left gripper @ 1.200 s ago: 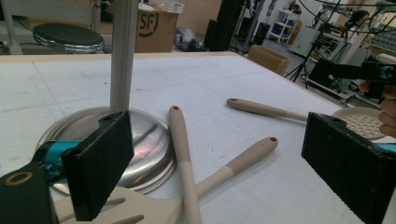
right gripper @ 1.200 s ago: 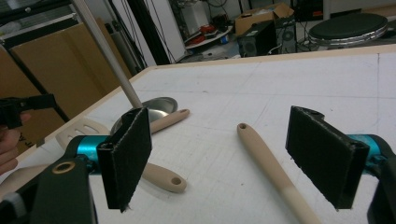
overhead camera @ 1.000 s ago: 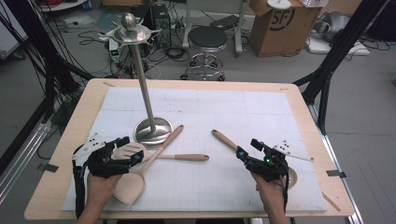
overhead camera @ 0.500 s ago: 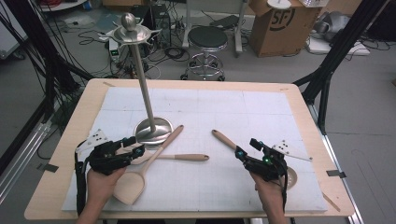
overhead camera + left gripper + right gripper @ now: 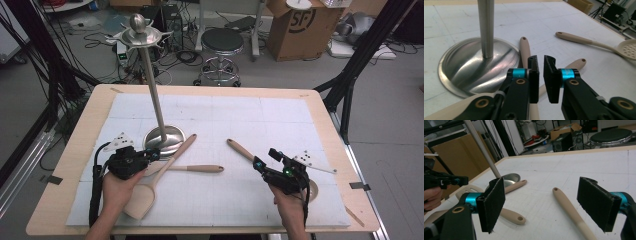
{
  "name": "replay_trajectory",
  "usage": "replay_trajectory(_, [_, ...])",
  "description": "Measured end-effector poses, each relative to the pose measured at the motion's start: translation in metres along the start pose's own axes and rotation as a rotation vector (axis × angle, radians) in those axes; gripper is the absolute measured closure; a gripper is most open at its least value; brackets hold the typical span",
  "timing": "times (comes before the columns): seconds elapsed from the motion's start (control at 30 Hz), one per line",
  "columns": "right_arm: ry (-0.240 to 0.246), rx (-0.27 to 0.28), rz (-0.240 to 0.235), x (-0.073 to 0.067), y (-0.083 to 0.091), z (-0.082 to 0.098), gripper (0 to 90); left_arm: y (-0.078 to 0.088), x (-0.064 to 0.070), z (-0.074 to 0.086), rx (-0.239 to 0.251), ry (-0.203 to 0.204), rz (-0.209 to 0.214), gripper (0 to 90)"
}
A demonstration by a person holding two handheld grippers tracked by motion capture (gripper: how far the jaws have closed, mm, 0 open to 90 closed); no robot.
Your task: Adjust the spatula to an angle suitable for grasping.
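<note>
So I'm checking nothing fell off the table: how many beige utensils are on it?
3. A turner beside the left gripper, a second utensil's handle crossing beneath it, and a skimmer at the right gripper.

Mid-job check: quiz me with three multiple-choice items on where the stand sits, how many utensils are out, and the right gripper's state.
1. The metal stand's base sits:
A. on the mat's left half
B. on the mat's right half
C. on the floor

2. Beige utensils on the mat:
A. two
B. three
C. five

3. The right gripper is:
A. shut on a handle
B. shut on the stand
C. open, holding nothing

Answers:
1. A: the base rests on the left of the mat.
2. B: spatula, spoon and skimmer.
3. C: the right gripper has its jaws wide apart.
</note>
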State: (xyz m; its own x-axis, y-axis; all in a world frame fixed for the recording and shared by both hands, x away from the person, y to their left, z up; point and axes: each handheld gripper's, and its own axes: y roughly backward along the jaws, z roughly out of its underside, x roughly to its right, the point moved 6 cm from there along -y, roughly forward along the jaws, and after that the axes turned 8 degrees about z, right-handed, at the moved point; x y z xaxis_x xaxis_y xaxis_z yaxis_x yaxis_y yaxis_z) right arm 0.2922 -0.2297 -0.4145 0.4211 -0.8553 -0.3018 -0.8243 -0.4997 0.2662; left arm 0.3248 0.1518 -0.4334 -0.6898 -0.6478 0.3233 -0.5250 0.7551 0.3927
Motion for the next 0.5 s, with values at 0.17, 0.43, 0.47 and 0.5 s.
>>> replay_trajectory(0.17, [-0.005, 0.005, -0.001, 0.0, 0.002, -0.001, 22.1, -0.007, -0.003, 0.0, -0.036, 0.023, 0.0, 88.6])
replay_trajectory(0.43, [-0.017, 0.007, -0.004, 0.001, 0.002, -0.001, 22.1, -0.014, -0.008, 0.003, -0.065, 0.068, 0.009, 89.7])
replay_trajectory(0.47, [-0.016, 0.005, -0.005, 0.001, 0.002, 0.0, 22.1, -0.015, -0.008, 0.003, -0.072, 0.082, 0.017, 89.7])
replay_trajectory(0.5, [-0.015, 0.003, -0.006, 0.0, 0.002, 0.0, 22.2, -0.016, -0.009, 0.004, -0.087, 0.087, 0.017, 89.6])
